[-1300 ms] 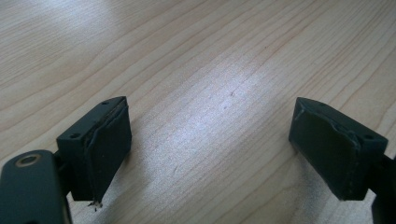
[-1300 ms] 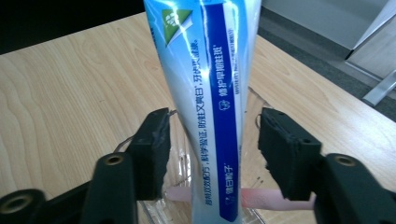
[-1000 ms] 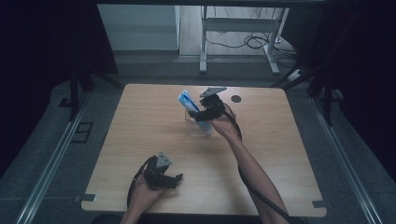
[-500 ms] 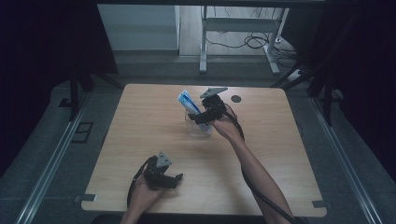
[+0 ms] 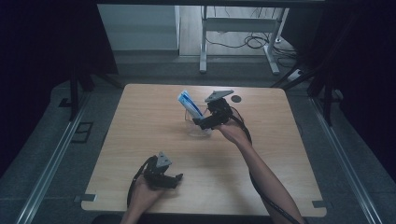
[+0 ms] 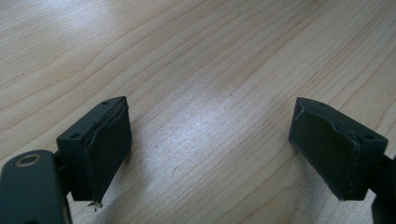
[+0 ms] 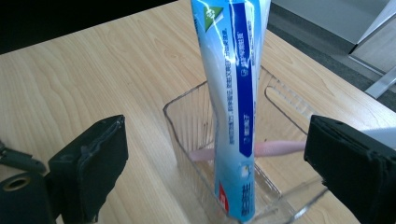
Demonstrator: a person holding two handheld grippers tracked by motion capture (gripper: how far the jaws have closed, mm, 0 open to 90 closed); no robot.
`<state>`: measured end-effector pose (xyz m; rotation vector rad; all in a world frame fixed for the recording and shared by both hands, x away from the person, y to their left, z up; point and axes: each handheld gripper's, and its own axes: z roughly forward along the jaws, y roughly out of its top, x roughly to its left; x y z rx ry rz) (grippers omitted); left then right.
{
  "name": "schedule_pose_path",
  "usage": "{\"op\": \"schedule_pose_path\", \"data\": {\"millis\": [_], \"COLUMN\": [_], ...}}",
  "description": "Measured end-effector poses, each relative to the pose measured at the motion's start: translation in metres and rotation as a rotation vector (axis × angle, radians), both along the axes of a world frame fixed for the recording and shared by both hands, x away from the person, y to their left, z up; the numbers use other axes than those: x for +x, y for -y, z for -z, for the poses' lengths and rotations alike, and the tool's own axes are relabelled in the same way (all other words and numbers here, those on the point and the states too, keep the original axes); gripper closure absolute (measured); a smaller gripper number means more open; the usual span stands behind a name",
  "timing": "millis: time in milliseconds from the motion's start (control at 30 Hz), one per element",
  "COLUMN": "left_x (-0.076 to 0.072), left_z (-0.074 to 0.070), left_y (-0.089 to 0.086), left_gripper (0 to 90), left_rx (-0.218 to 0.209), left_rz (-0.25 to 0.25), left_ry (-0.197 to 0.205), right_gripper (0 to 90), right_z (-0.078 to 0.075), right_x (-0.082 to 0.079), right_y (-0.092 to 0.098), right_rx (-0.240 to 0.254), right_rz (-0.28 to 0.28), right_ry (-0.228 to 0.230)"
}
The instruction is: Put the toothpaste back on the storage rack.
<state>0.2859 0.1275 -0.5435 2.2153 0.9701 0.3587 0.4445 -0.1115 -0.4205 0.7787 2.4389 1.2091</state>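
My right gripper [image 5: 200, 122] sits just beside the clear plastic box [image 5: 198, 127] near the middle of the bench [image 5: 140, 121], toward its far half. Its jaws have just been opening and now stand wide, the pads [image 7: 91, 165] well clear on either side of the toothpaste tube [image 7: 233, 102]; nothing is pinched between them.

The tube [image 5: 190, 103], white and blue, stands in the box with its bottom end on the box floor and its top leaning up and away from the gripper, resting against the box wall. From the right gripper view, 1 pink stick-like item [image 7: 273, 148] lies flat across the bottom of the box [image 7: 187, 121] behind the tube; I cannot tell what it is.

My left gripper [image 5: 175, 179] rests low over the near edge of the bench, well apart from the box. In the left gripper view its 2 pads [image 6: 105, 149] stand wide with only bare wood [image 6: 205, 107] between them.

A small dark round mark [image 5: 236, 98] sits near the far edge of the bench.
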Motion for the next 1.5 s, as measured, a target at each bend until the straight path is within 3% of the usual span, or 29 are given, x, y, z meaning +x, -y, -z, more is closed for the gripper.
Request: {"op": "schedule_pose_path", "data": {"millis": [500,1100,1500], "left_x": [0.000,0.000,0.000], "left_z": [0.000,0.000,0.000], "left_y": [0.000,0.000,0.000], "left_gripper": [13.2,13.2,13.2], "left_rx": [0.002,0.002,0.001], "left_rz": [0.002,0.001,0.001], "left_ry": [0.001,0.001,0.002], "right_gripper": [5.3,5.8,1.6], "right_z": [-0.002,0.002,0.017], "right_x": [-0.026,-0.059,-0.075], "right_y": [0.020,0.048,0.067], "right_rx": [0.008,0.008,-0.003], "right_rz": [0.003,0.009,0.038], "right_ry": [-0.014,0.012,-0.008]}}
